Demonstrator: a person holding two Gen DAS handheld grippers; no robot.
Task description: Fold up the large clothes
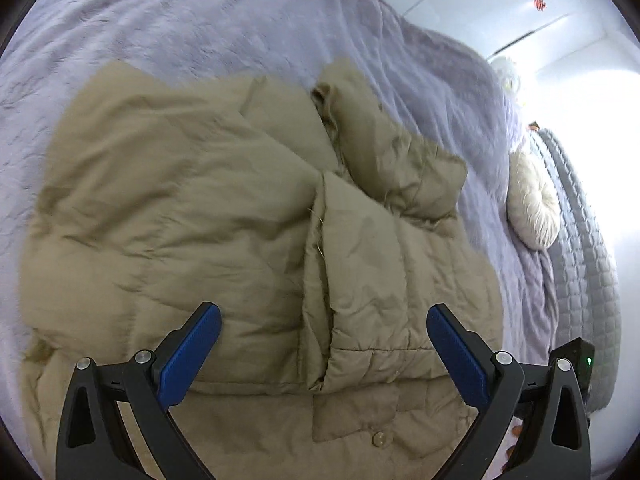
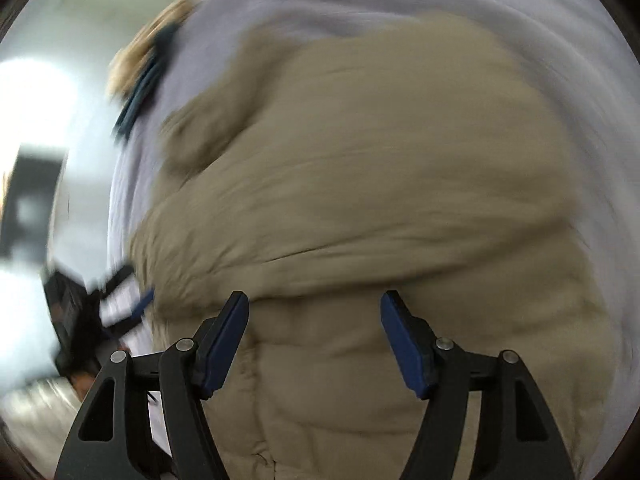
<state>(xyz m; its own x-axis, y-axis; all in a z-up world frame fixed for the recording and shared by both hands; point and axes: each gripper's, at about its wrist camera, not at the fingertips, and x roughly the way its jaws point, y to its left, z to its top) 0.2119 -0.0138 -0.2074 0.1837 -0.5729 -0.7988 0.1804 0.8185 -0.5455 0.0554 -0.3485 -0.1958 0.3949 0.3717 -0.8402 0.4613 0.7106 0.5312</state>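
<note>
Bare bedspread [image 1: 180,20] lies open beyond the jacket [image 1: 200,208]; cushion [image 1: 534,204] crowds one edge.

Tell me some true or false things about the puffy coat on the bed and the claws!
1. The puffy coat is tan. True.
2. The coat lies on a green blanket. False: the blanket is pale purple.
3. The left claw is squeezing the coat. False: its jaws stand wide apart above the coat, holding nothing.
4. A fluffy round cream cushion sits at the bed's edge. True.
5. The right claw is open over the coat. True.
</note>
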